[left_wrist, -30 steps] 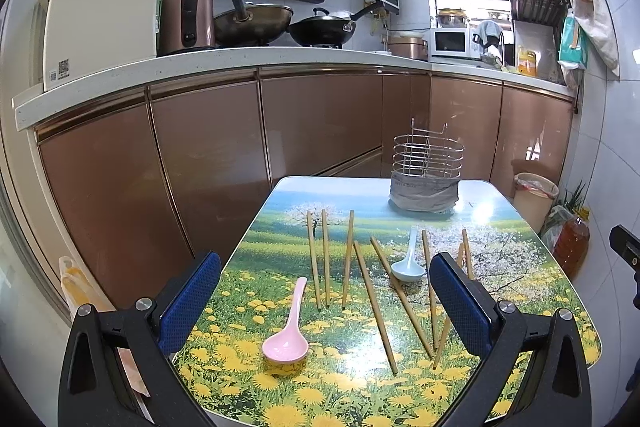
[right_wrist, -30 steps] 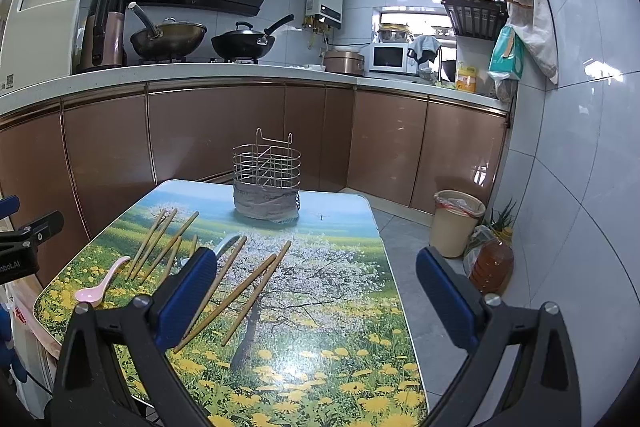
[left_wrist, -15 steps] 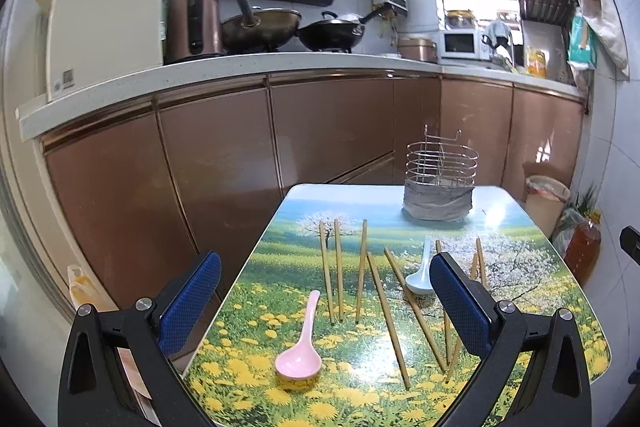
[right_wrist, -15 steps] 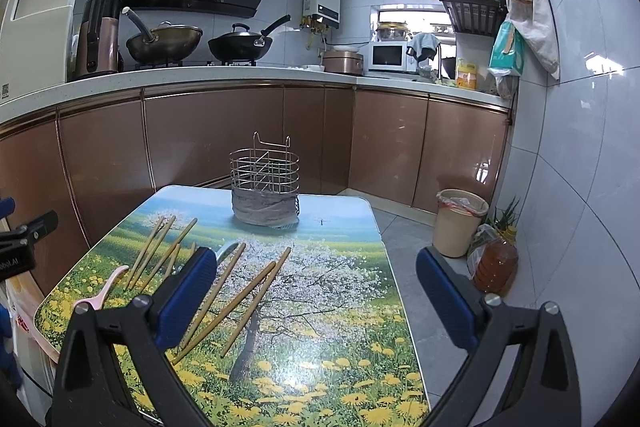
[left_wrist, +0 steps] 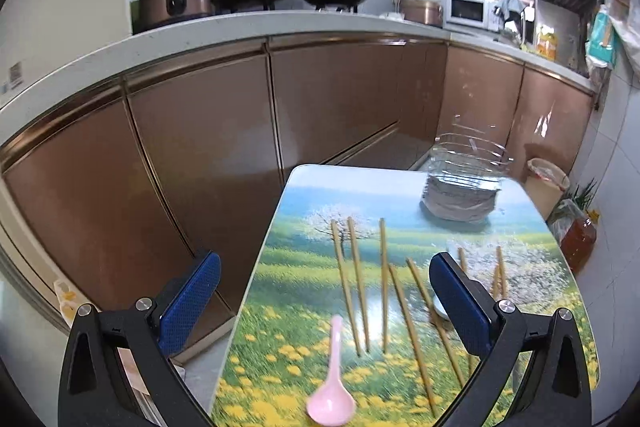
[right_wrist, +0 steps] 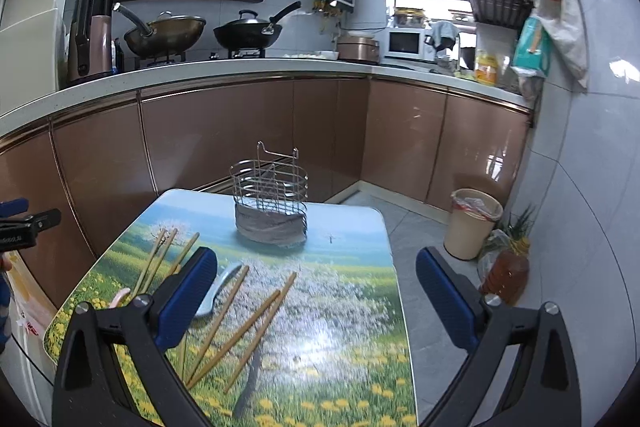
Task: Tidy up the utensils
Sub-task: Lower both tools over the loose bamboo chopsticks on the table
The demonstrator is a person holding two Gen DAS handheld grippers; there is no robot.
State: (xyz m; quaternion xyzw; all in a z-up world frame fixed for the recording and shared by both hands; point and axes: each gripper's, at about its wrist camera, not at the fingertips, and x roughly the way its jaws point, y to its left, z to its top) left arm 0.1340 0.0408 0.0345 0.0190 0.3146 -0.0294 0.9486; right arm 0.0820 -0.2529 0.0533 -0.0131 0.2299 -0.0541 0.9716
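- As our left tool (left_wrist: pixel 324 301) has swung nearer, pads apart and empty, the pink spoon (left_wrist: pixel 331 401) lies at six o'clock, chopsticks (left_wrist: pixel 360 283) beyond.
- Our right tool (right_wrist: pixel 316 297), likewise apart, has crept toward the wire holder (right_wrist: pixel 271 205) at twelve o'clock on the worktop (right_wrist: pixel 352 367); nothing sorted yet.

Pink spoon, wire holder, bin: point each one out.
Pink spoon (left_wrist: pixel 331 406), left wrist view, on its bowl.
Wire holder (right_wrist: pixel 271 183), right wrist view, on its wire wall.
Bin (right_wrist: pixel 472 231), right wrist view, on its side.

A home kitchen: woks (right_wrist: pixel 166 35) on a stove, microwave (right_wrist: pixel 404 43), brown cabinets (right_wrist: pixel 256 131).
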